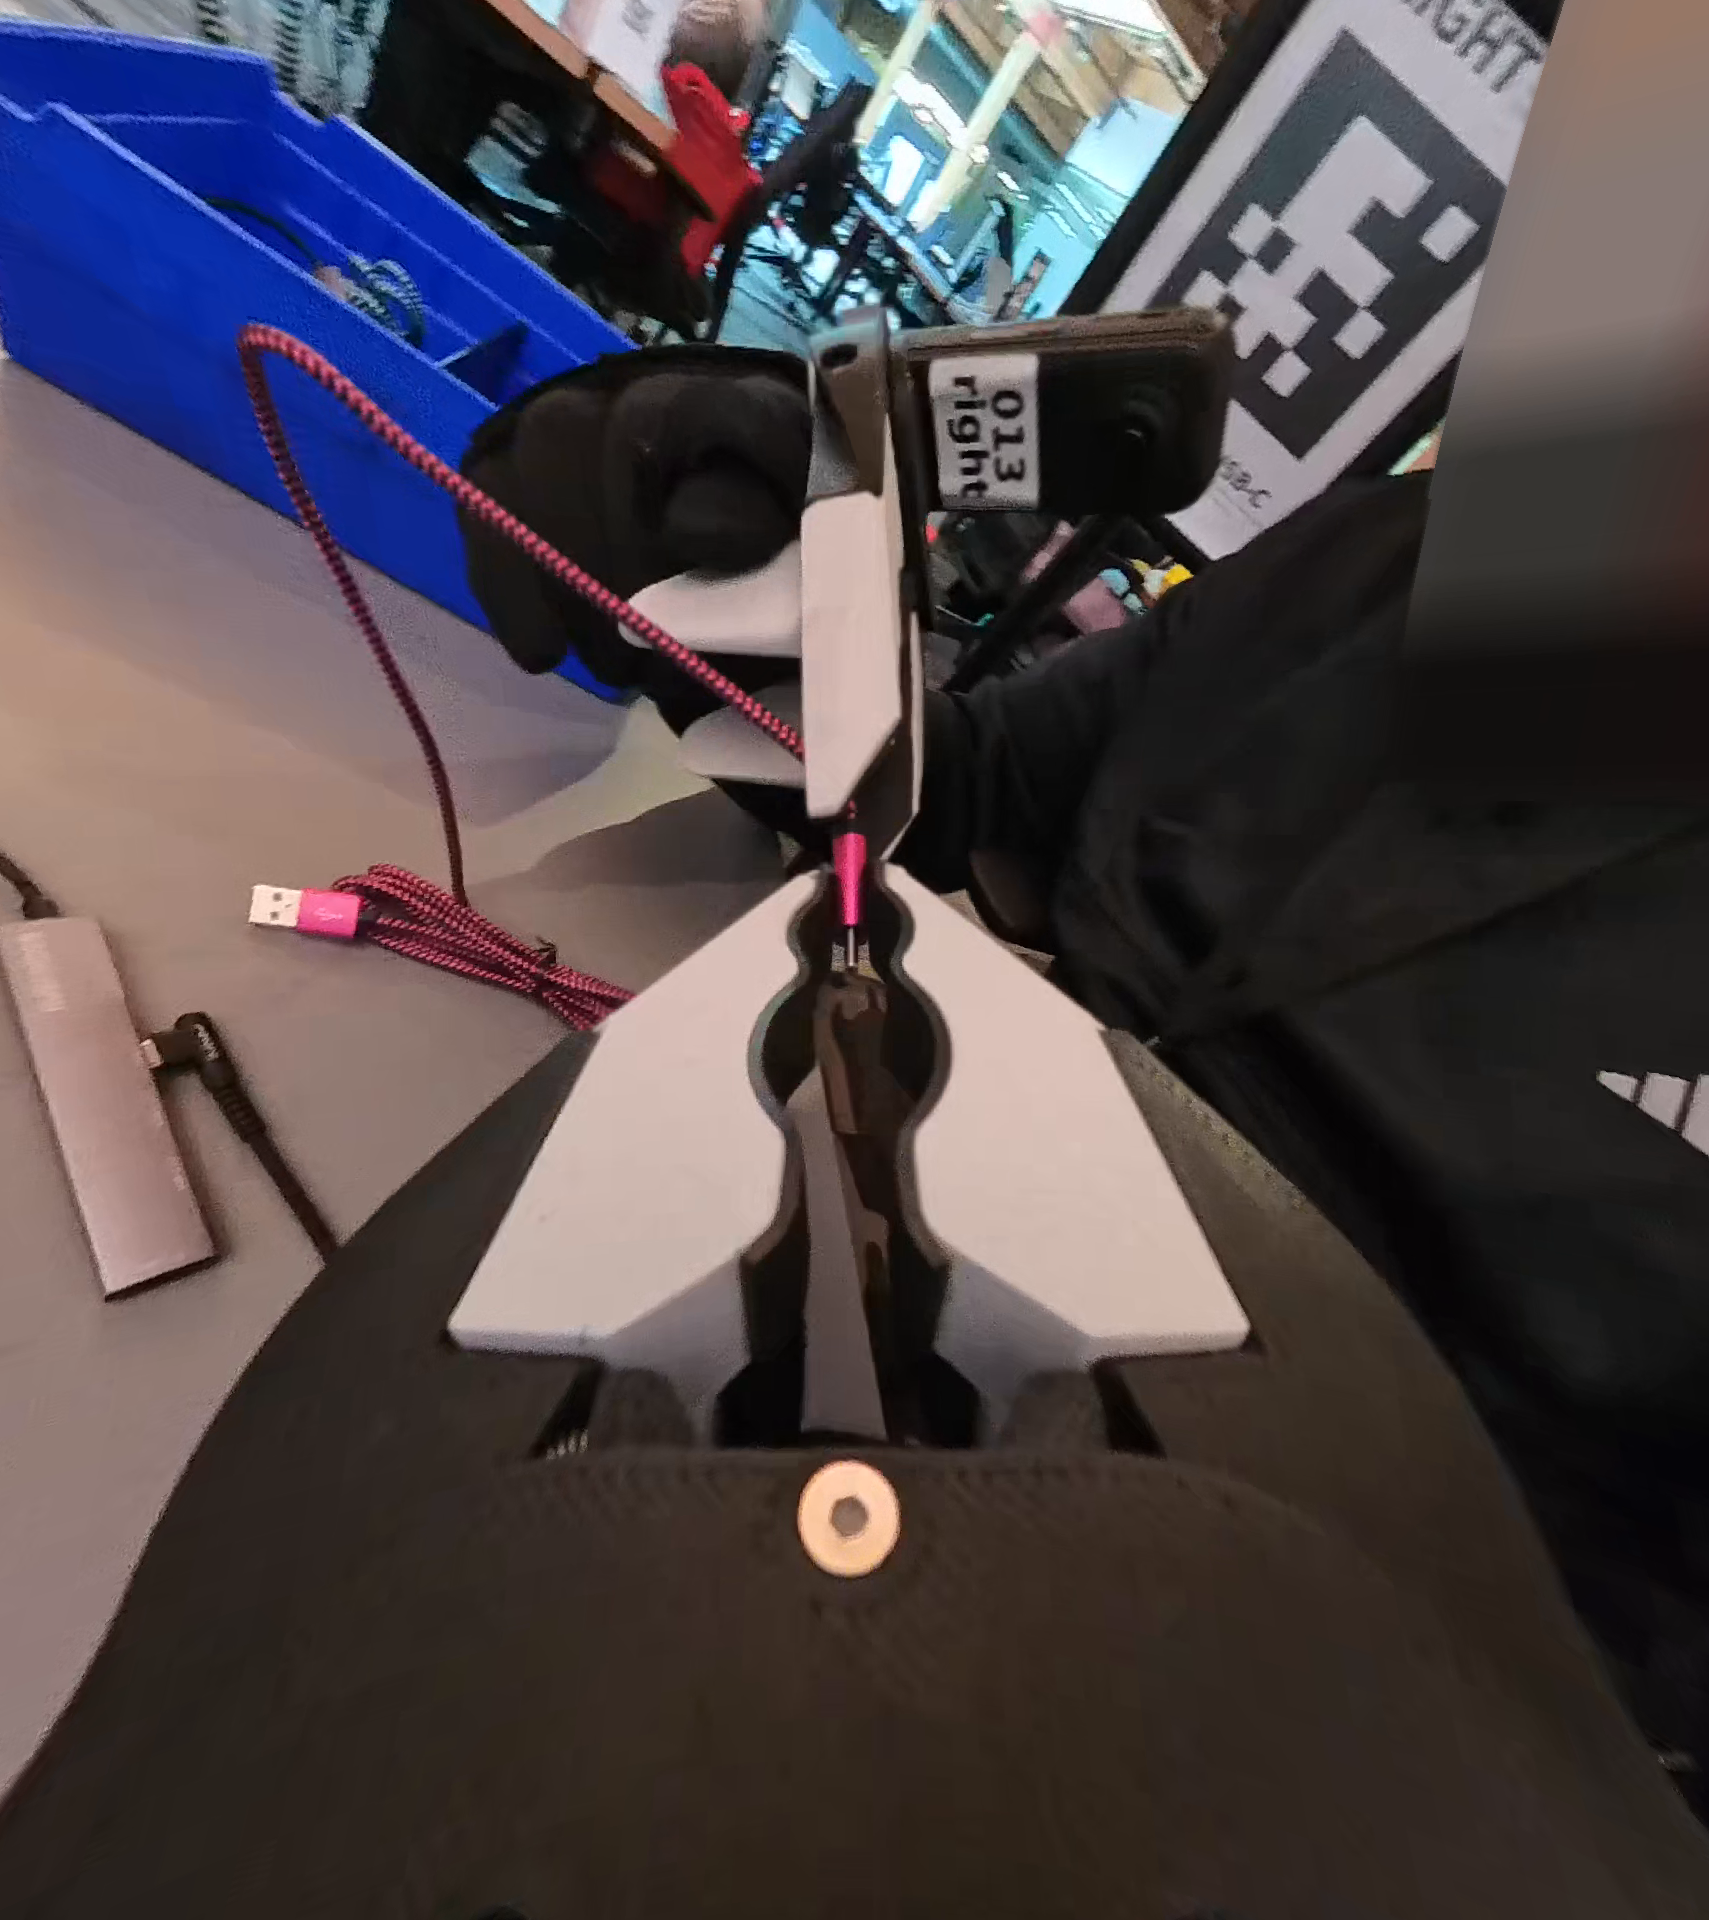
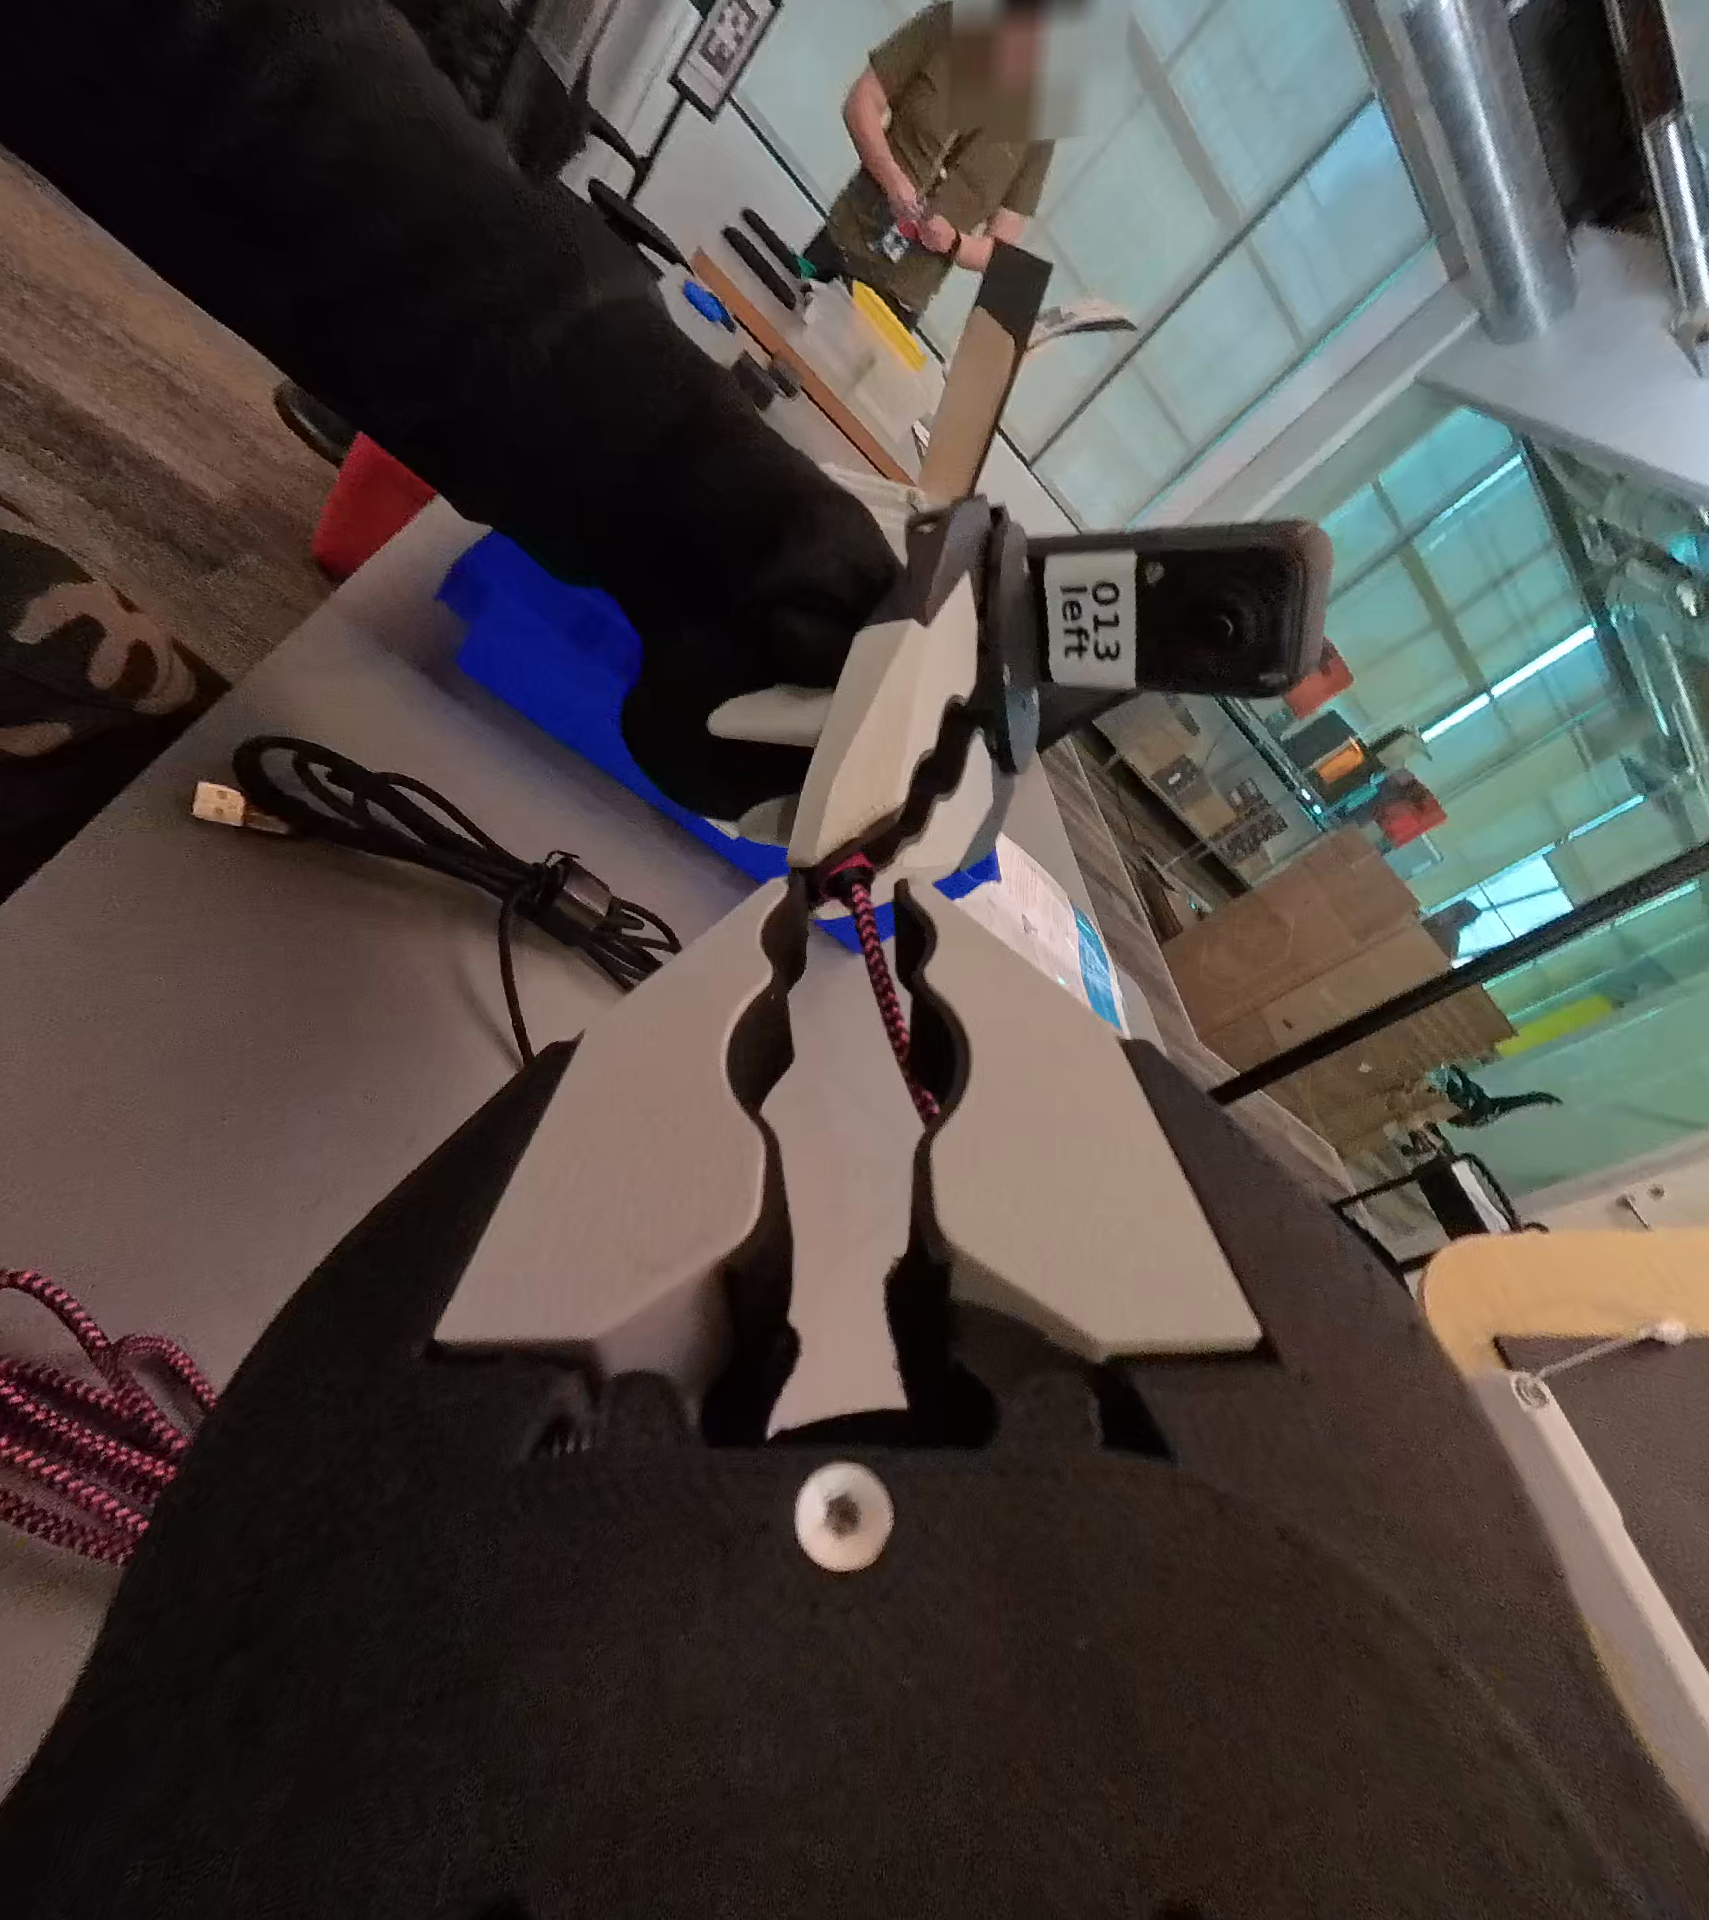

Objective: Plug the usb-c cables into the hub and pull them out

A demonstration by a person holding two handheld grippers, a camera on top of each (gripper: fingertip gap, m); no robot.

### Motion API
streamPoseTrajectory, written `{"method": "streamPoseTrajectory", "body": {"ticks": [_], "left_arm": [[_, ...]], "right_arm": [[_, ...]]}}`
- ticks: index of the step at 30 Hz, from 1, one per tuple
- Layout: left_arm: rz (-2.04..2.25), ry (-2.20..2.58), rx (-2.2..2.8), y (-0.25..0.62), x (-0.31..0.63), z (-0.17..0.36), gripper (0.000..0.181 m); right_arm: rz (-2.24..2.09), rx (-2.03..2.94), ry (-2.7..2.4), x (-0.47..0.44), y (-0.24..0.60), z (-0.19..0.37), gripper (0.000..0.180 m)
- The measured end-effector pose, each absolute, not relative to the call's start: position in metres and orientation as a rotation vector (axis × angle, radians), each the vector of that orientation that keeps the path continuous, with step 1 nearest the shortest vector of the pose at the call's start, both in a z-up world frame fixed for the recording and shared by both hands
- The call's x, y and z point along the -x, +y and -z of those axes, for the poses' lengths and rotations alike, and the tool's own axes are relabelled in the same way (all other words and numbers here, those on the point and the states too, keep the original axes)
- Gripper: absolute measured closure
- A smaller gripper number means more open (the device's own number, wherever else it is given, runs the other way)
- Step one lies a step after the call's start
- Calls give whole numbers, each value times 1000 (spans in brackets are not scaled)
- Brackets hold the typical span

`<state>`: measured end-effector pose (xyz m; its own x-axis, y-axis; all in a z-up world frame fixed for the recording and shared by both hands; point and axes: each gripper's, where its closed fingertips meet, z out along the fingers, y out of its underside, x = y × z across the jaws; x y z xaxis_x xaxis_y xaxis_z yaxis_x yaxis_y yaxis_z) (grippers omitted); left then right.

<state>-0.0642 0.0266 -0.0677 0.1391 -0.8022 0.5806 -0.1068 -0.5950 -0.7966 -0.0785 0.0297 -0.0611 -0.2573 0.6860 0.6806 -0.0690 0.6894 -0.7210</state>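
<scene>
Above grey table [image 1: 154, 665], pink cable [image 1: 847, 878] between both grippers' tips.

Two grippers [image 1: 848, 894] [image 2: 855, 894], one grey hub [image 1: 97, 1101], one pink braided cable [image 1: 351, 623], two black cables [image 1: 247, 1122] [image 2: 476, 842], one blue bin [image 1: 206, 281].

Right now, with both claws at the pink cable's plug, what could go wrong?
1. The left claw and right claw meet tip to tip at the plug; it could slip or twist in a hand-over.
2. The pink cable arcs loosely down to a coil on the table; a pull may snag or drag it.
3. The hub lies unheld, with a black cable already plugged in; pushing could slide it.
</scene>
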Motion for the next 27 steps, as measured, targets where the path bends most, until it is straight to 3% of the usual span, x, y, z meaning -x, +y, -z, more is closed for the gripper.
{"method": "streamPoseTrajectory", "body": {"ticks": [10,27], "left_arm": [[1592,1107,1874,6,63,79,178],[1577,937,1816,18,72,79,176]], "right_arm": [[-801,465,-1833,75,11,72,173],[-841,555,-1792,68,22,78,177]]}}
